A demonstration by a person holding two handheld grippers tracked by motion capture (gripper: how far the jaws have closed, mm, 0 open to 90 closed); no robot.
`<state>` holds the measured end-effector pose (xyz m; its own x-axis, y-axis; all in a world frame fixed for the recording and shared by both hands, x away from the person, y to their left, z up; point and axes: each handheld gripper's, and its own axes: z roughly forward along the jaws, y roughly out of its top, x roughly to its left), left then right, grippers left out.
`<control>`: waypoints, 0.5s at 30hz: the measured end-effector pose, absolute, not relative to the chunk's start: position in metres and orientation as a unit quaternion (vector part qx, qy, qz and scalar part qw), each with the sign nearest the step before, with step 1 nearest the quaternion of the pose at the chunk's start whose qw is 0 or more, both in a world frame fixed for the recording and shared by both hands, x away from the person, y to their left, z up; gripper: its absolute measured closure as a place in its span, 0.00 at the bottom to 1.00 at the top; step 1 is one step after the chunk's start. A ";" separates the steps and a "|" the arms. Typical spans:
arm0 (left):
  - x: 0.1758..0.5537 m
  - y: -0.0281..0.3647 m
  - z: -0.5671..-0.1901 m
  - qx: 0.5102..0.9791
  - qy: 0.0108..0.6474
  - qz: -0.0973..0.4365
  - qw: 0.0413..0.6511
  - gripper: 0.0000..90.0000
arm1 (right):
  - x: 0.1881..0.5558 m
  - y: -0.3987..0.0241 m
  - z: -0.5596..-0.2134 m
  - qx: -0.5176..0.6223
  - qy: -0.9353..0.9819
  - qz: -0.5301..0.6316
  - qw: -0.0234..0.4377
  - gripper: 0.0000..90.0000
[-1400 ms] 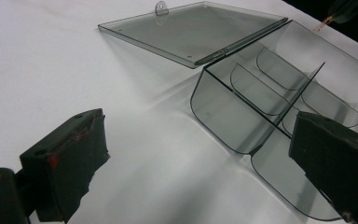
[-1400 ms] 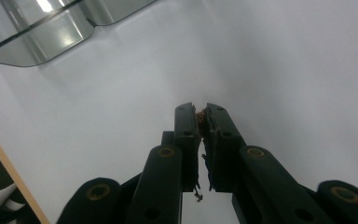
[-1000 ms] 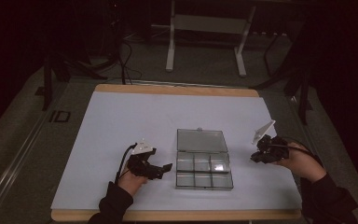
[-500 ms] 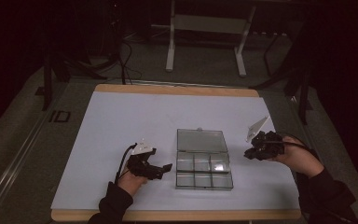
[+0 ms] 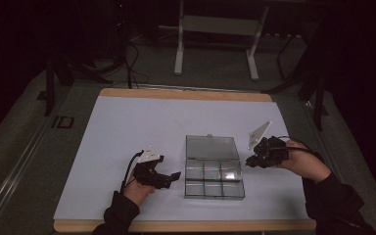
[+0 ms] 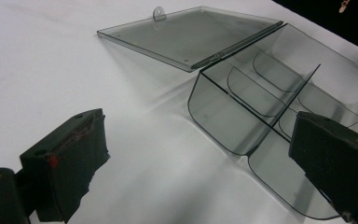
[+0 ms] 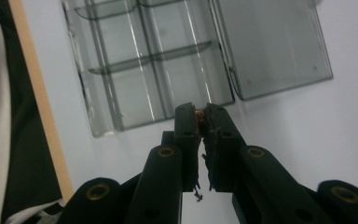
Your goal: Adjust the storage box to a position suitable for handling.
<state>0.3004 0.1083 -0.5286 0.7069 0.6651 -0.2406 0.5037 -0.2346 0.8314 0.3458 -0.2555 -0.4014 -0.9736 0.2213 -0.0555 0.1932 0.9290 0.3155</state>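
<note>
Organizer box open between claws, right claw pinching something small, perhaps copper.

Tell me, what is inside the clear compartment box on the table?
The clear compartment box lies open, lid flat behind it. Its compartments look empty; the white table cover shows through. The right gripper hides a corner of the nearest compartment.

Dim room, grey carpeted floor, white metal stand legs, dark cables.
</note>
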 end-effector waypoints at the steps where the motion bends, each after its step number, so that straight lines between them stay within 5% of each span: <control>1: 0.300 0.108 -0.529 0.781 0.374 0.082 0.493 0.05 | 0.346 -0.253 -0.402 0.102 0.981 0.156 0.045 0.93; 15: 0.299 0.109 -0.530 0.781 0.374 0.081 0.494 0.05 | 0.347 -0.225 -0.423 0.063 0.985 0.157 0.022 0.93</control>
